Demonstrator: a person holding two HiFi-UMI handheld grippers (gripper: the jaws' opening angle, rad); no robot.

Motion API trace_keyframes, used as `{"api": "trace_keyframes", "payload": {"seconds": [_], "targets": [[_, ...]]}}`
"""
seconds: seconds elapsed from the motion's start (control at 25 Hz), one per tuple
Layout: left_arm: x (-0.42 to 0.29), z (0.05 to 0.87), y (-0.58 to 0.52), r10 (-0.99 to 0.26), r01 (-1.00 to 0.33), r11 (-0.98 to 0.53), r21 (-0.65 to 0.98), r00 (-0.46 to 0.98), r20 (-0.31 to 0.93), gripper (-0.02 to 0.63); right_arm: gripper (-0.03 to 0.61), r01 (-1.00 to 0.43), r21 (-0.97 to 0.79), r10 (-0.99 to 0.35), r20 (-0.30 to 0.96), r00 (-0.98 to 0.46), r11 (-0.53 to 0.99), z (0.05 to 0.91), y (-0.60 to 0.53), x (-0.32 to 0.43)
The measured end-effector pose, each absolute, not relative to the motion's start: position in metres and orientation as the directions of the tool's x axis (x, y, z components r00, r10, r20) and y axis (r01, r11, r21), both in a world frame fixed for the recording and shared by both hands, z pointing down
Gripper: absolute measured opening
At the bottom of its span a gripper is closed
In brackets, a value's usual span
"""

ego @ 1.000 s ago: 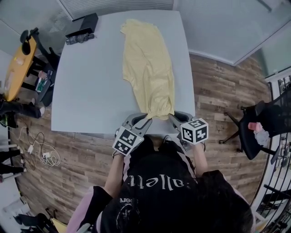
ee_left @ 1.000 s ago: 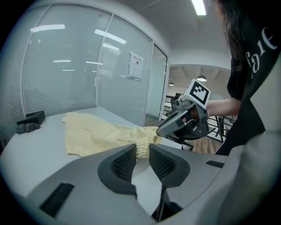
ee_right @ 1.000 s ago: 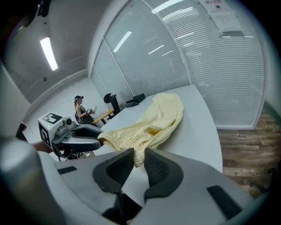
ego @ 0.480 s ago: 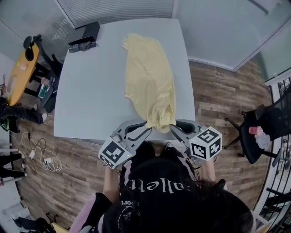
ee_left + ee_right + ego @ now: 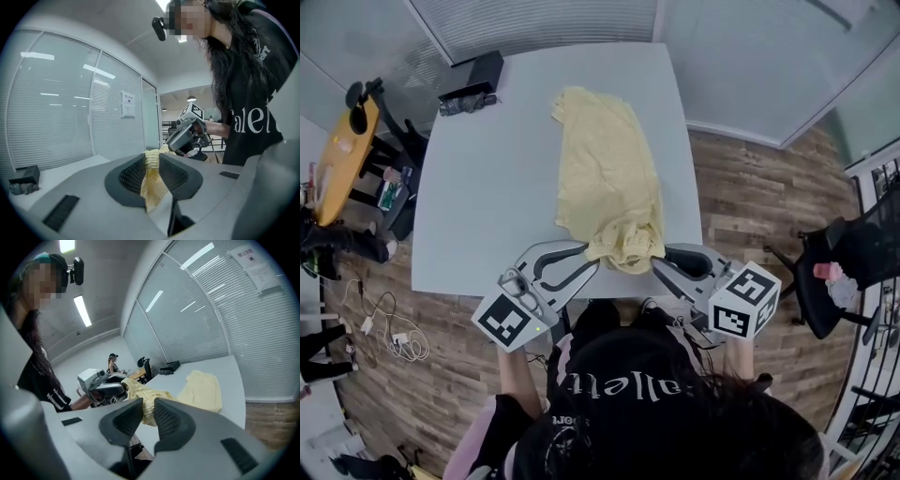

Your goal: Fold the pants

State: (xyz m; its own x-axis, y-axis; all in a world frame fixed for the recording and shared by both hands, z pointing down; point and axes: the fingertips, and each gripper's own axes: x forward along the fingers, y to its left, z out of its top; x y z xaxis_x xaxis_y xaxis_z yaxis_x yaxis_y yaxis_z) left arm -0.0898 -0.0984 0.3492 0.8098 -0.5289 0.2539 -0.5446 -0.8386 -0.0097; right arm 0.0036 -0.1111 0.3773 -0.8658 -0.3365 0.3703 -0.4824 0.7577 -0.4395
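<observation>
Pale yellow pants (image 5: 607, 173) lie lengthwise on the light grey table (image 5: 487, 187), folded in half along their length. Their near end is lifted off the table edge and bunched between both grippers. My left gripper (image 5: 592, 260) is shut on the left corner of that end; yellow cloth (image 5: 151, 180) shows pinched between its ribbed pads. My right gripper (image 5: 657, 254) is shut on the right corner, with cloth (image 5: 146, 408) between its pads. The far end of the pants (image 5: 202, 389) rests flat on the table.
A black box (image 5: 480, 71) and a dark bundle (image 5: 467, 101) sit at the table's far left corner. A yellow side table (image 5: 339, 150) and chairs stand at left, an office chair (image 5: 839, 272) at right. Glass walls with blinds enclose the room. Cables lie on the wooden floor.
Both grippers have risen with the near end of the pants, lifting it off the table edge. The cloth now bunches and curls back over the part still lying flat.
</observation>
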Motion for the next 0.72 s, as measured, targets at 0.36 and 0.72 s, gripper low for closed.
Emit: {"api": "trace_keyframes", "payload": {"seconds": [0.36, 0.72], "targets": [[-0.111, 0.355, -0.180, -0.543, -0.525, -0.838, -0.149, 0.779, 0.313, 0.104, 0.081, -0.543, -0.447, -0.423, 0.345, -0.838, 0.711, 0.383, -0.196, -0.003], [-0.132, 0.385, -0.328, -0.544, -0.469, -0.839, -0.277, 0.723, 0.426, 0.104, 0.081, -0.656, -0.376, -0.512, 0.418, -0.750, 0.655, 0.411, -0.350, -0.023]]}}
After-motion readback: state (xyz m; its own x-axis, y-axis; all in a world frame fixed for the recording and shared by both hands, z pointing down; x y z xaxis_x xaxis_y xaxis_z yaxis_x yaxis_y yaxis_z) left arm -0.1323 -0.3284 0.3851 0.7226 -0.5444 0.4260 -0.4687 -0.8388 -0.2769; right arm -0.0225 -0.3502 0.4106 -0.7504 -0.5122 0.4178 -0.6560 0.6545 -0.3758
